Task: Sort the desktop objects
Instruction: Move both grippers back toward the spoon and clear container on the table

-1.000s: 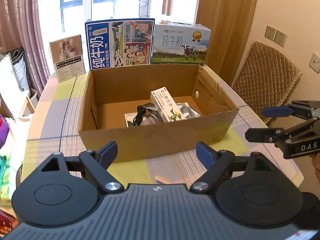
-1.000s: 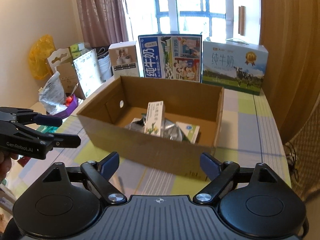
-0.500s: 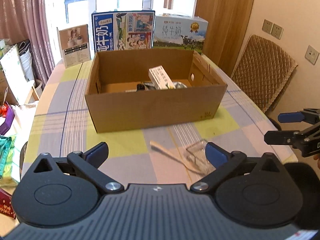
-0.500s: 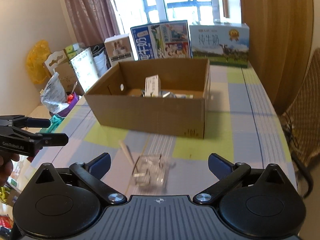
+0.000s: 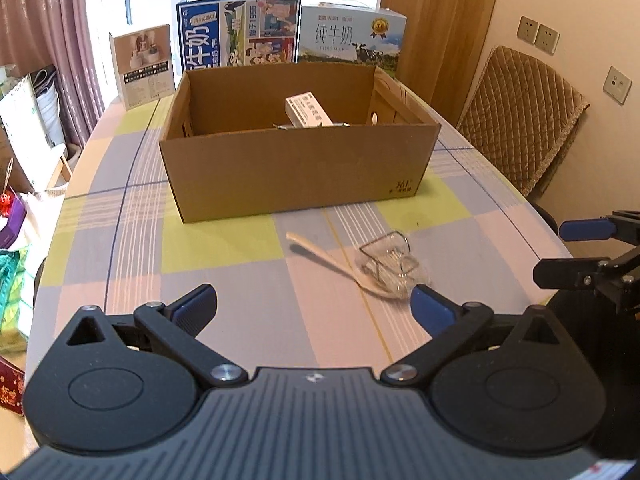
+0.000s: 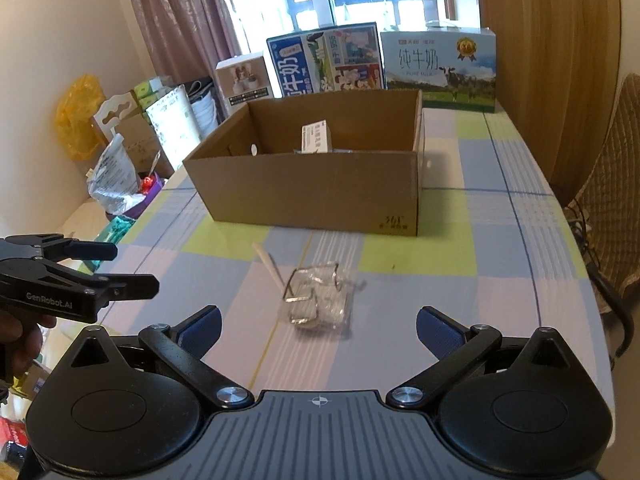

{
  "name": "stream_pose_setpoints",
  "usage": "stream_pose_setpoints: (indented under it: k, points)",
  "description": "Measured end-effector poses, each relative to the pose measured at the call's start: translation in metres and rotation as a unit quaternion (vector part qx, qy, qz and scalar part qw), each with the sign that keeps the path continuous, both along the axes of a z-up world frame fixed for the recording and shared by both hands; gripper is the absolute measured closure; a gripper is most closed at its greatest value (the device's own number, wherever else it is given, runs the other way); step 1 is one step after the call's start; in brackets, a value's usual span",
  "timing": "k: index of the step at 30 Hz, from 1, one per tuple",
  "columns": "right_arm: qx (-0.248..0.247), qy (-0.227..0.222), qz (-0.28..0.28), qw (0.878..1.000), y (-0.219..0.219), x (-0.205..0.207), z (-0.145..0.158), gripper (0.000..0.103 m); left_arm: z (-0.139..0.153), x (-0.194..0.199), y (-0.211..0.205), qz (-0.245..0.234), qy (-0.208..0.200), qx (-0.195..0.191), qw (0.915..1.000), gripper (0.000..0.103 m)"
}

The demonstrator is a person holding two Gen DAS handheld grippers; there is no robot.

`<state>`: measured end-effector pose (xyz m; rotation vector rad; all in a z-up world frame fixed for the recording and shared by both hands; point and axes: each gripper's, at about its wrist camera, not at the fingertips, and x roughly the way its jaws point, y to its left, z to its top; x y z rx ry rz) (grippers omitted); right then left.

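An open cardboard box (image 5: pixel 304 168) (image 6: pixel 316 192) stands mid-table with a white carton (image 5: pixel 308 110) (image 6: pixel 317 137) and other items inside. In front of it lie a pale plastic spoon (image 5: pixel 320 254) (image 6: pixel 269 266) and a clear bag with a wire clip (image 5: pixel 390 268) (image 6: pixel 320 300). My left gripper (image 5: pixel 314 308) (image 6: pixel 132 268) is open above the near table, the bag by its right finger. Over the near table edge my right gripper (image 6: pixel 318 322) (image 5: pixel 560 252) is open, the bag just ahead between its fingers. Neither holds anything.
Two milk cartons (image 5: pixel 240 32) (image 5: pixel 352 38) and a small beige box (image 5: pixel 144 66) stand behind the cardboard box. A quilted chair (image 5: pixel 520 120) is at the right, bags and clutter (image 6: pixel 116 176) off the left table edge. A hand (image 6: pixel 16 344) grips the left gripper.
Both grippers have drawn back from the box toward the near table edge. The spoon and the clear bag have come into view in front of the box.
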<state>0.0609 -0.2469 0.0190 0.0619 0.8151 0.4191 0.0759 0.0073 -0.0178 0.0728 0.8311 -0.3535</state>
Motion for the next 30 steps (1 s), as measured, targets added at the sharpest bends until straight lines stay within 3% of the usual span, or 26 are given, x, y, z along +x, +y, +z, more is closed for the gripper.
stream_pose_setpoints:
  k: [30]
  points:
    - [-0.009, 0.011, 0.003, 1.000, 0.011, 0.000, -0.015, 0.002, -0.016, -0.004, -0.002, -0.018, 0.004, 0.025, 0.9995, 0.002]
